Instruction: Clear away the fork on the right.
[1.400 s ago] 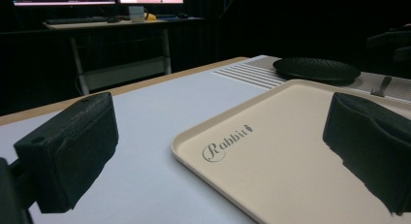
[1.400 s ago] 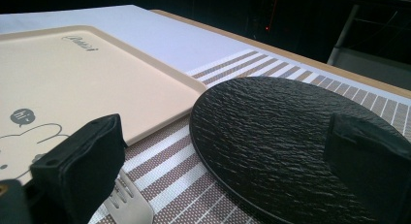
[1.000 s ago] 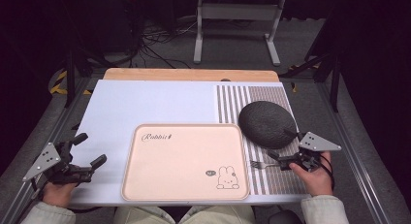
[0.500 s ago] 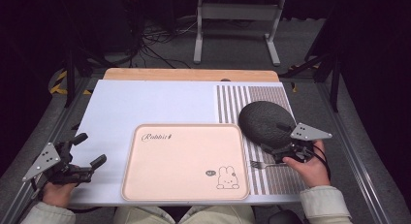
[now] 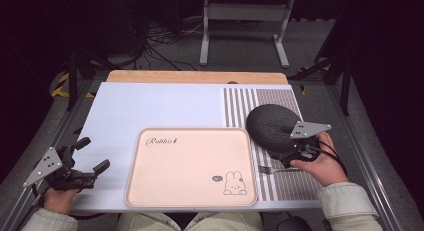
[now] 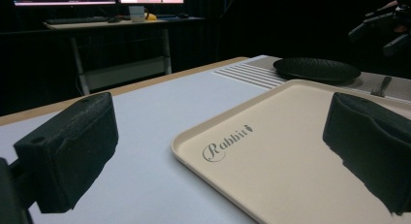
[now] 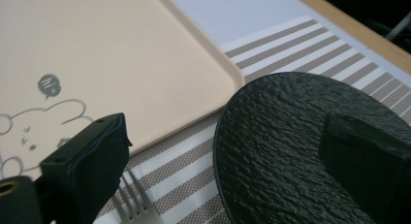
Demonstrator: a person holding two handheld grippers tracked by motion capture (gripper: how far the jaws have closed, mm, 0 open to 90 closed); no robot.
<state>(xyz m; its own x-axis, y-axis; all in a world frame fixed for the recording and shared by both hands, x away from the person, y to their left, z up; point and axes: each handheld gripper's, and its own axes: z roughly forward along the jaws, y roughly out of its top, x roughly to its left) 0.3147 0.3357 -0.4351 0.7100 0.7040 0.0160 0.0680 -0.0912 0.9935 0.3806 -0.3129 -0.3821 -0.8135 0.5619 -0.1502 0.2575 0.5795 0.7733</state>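
One beige tray (image 5: 190, 166) lies near centre; one black plate (image 5: 270, 126) and one fork (image 5: 270, 169) lie right; left gripper (image 5: 91, 156) and right gripper (image 5: 287, 158) both stand with jaws apart, holding nothing.

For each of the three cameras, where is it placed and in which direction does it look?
High view: above the person's side, looking forward and down on the table; both hands, sleeves and tongs show.
Left gripper view: on the left tongs, low, looking across the tray toward the black plate; its two open jaws show.
Right gripper view: on the right tongs, looking down on plate, fork and tray corner; its jaws show.
All three share tray and plate.
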